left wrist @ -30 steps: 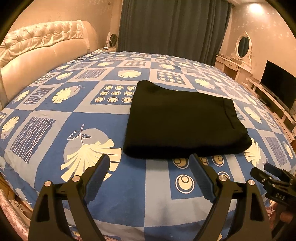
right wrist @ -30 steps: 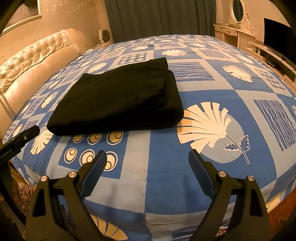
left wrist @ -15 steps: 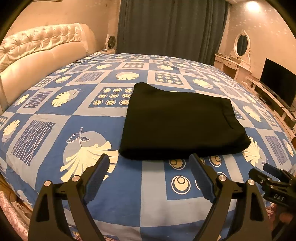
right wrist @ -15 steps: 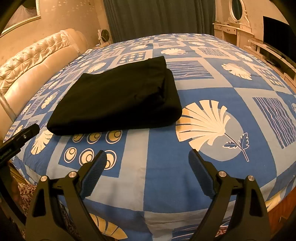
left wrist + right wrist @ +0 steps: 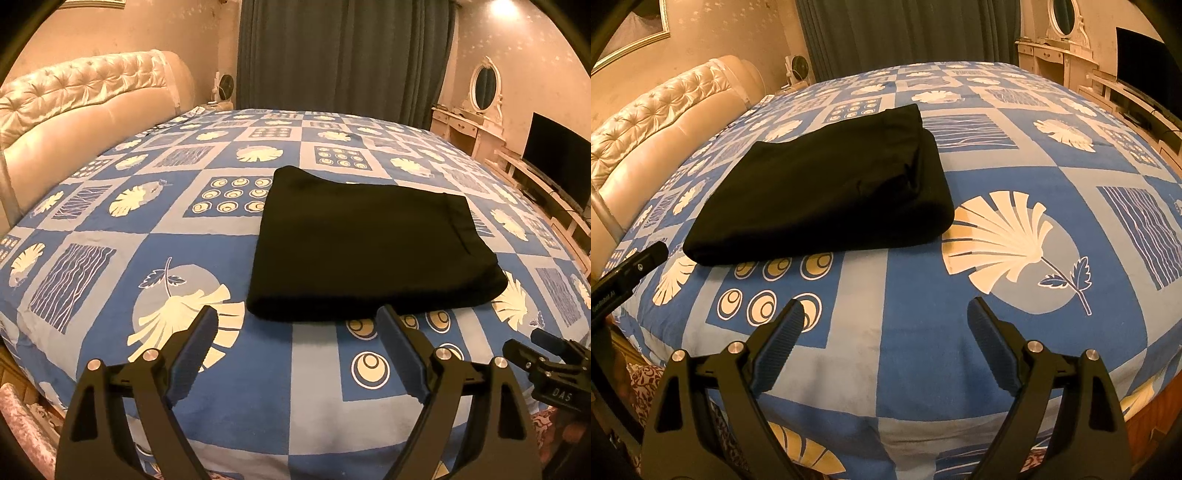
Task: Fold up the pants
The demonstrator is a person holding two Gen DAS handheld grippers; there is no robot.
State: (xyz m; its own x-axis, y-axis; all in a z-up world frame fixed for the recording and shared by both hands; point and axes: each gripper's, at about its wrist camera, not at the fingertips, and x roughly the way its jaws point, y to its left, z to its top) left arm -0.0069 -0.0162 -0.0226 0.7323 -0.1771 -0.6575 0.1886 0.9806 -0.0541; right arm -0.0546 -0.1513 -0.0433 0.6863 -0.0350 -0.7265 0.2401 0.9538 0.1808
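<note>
A wide bed covered in a blue-and-grey patchwork quilt (image 5: 207,236) printed with cream leaves, shells and ringed circles fills both views, its cream tufted leather headboard (image 5: 74,107) curving along the left side. Dark teal floor-length curtains (image 5: 343,55) hang behind the bed, and along the right wall stand a flat black television screen (image 5: 554,158) and a cream dressing table with an oval mirror (image 5: 484,92).

On the quilt lie the black pants (image 5: 365,247), folded into a flat, neat rectangle, its thick folded edge turned toward the near side of the bed. Nothing touches them.

The left gripper (image 5: 295,354), a black two-finger claw with ribbed blue pads, hangs over the near edge of the bed with its jaws spread wide and nothing between them; the pants' front edge lies just beyond its fingertips, slightly to the right. The right gripper (image 5: 884,345), of the same build, is likewise spread wide and empty over bare quilt; from its view the pants (image 5: 827,188) lie ahead and to the left, apart from its fingers.
</note>
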